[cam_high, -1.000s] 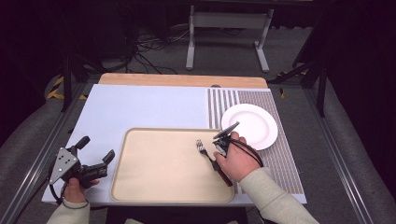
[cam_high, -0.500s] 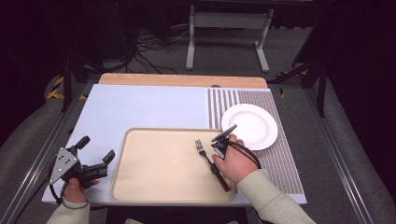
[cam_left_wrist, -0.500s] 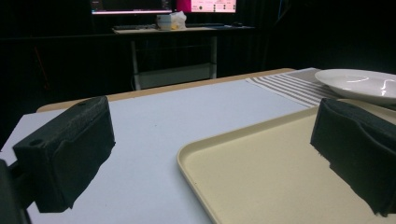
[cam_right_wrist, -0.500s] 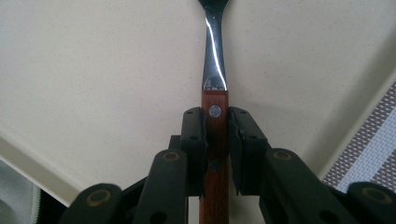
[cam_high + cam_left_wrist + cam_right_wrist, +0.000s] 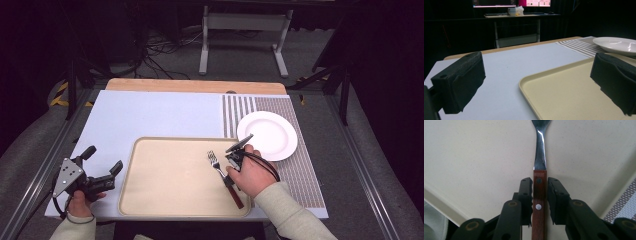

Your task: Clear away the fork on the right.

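A fork (image 5: pixel 218 167) with a brown wooden handle lies on the beige tray (image 5: pixel 170 180), tines pointing away from me. My right gripper (image 5: pixel 229 175) points down over the handle. In the right gripper view the handle (image 5: pixel 540 195) runs between the two jaws of the right gripper (image 5: pixel 540 181). The jaws have just been opening, and a thin gap shows beside the wood. My left gripper (image 5: pixel 104 159) rests at the tray's left edge, open wide with nothing between its pads (image 5: pixel 461 82).
A white plate (image 5: pixel 267 135) stands on the striped mat (image 5: pixel 300 170) to the right of the tray, close behind my right hand. A pale blue mat (image 5: pixel 150 115) covers the table beyond the tray. A wooden strip (image 5: pixel 195 86) runs along the far edge.
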`<state>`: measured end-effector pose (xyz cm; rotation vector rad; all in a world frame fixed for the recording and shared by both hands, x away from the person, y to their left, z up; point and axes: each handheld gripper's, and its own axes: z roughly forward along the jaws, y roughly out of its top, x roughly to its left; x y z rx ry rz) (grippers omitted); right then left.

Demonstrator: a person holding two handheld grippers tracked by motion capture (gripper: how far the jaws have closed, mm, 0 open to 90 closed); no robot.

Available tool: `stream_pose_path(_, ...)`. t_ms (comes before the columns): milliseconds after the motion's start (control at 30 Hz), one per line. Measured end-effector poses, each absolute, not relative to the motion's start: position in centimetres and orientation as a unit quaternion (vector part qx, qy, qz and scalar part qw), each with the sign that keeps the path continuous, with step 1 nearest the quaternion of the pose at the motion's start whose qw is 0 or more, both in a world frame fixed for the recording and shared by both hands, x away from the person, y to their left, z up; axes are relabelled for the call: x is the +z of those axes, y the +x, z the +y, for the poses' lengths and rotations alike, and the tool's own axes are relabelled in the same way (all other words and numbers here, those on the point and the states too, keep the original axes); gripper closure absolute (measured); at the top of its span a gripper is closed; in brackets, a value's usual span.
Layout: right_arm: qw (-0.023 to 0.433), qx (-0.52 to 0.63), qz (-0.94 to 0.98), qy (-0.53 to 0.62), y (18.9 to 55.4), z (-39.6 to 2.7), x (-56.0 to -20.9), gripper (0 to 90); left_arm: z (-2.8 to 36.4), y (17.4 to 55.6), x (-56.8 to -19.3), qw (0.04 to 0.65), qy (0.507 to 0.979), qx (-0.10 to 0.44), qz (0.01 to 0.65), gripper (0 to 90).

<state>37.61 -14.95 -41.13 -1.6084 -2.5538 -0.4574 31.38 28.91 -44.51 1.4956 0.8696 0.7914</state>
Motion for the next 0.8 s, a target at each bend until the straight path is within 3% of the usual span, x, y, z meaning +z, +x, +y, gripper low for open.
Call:
stream_pose_path(333, 0.034, -0.18, -0.839, -0.512, 37.7, -15.1, -40.5, 61.5, 28.9, 31.4, -44.5, 0.581, 0.64, 0.339, 0.373, 0.0)
stream_pose_path(467, 0.014, -0.211, -0.845, -0.491, 37.8, -14.9, -40.3, 45.7, 28.9, 31.4, -44.5, 0.581, 0.639, 0.34, 0.373, 0.0)
stream_pose_path(567, -0.007, -0.257, -0.855, -0.451, 38.1, -14.7, -40.2, 27.8, 28.9, 31.4, -44.5, 0.581, 0.639, 0.34, 0.372, 0.0)
stream_pose_path(700, -0.013, -0.295, -0.858, -0.42, 38.4, -14.3, -40.0, 17.7, 28.9, 31.4, -44.5, 0.581, 0.639, 0.34, 0.372, 0.0)
stream_pose_path(800, -0.025, -0.307, -0.866, -0.394, 38.8, -14.0, -39.9, 17.3, 28.9, 31.4, -44.5, 0.582, 0.638, 0.34, 0.373, 0.0)
